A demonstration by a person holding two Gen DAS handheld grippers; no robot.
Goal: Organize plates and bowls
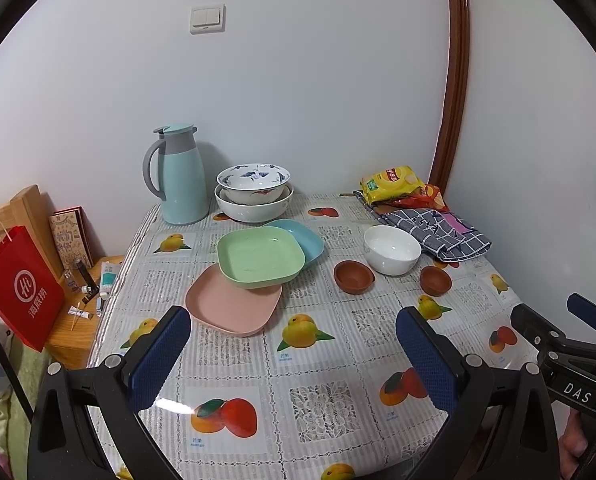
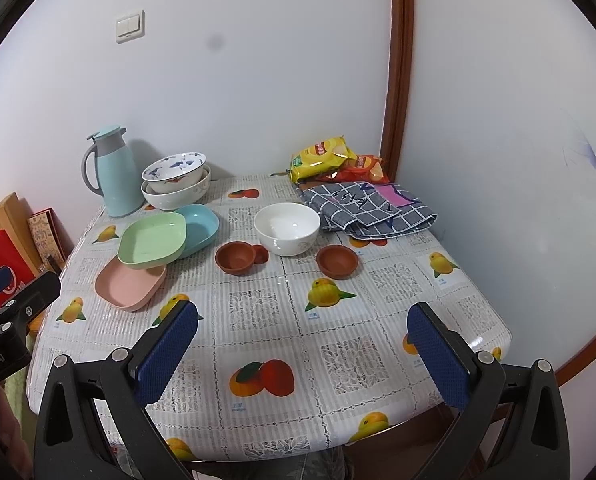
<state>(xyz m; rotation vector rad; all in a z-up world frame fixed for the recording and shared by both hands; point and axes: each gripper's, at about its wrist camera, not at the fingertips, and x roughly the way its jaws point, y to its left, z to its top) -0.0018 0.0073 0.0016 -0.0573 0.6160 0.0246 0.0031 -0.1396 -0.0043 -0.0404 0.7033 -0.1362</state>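
Above the near edge of the table (image 2: 478,320) we hold both grippers with jaws spread wide and nothing between them. Our left gripper (image 1: 294,356) hovers over the fruit-patterned cloth, and just beyond its left finger (image 1: 160,356) lies the pink plate (image 1: 234,308). On the far rim of that plate rests the green plate (image 1: 260,256), tilted, and it overlaps the blue plate (image 1: 304,238) behind it.

Our right gripper (image 2: 302,352) hangs to the right of the left one, also over the cloth, well short of the dishes. Ahead of it and slightly to the left sits one small brown bowl (image 2: 236,257), with the white bowl (image 2: 287,228) just behind it and a second brown bowl (image 2: 337,261) to the right, apart from the white one. The three plates lie off to this gripper's left.

Farther back, by the wall, we see a patterned bowl (image 1: 253,182) nested in a larger white bowl (image 1: 254,204), just beside a pale blue thermos jug (image 1: 180,176). At the far right corner a folded checked cloth (image 2: 372,210) lies in front of two snack bags (image 2: 334,160).
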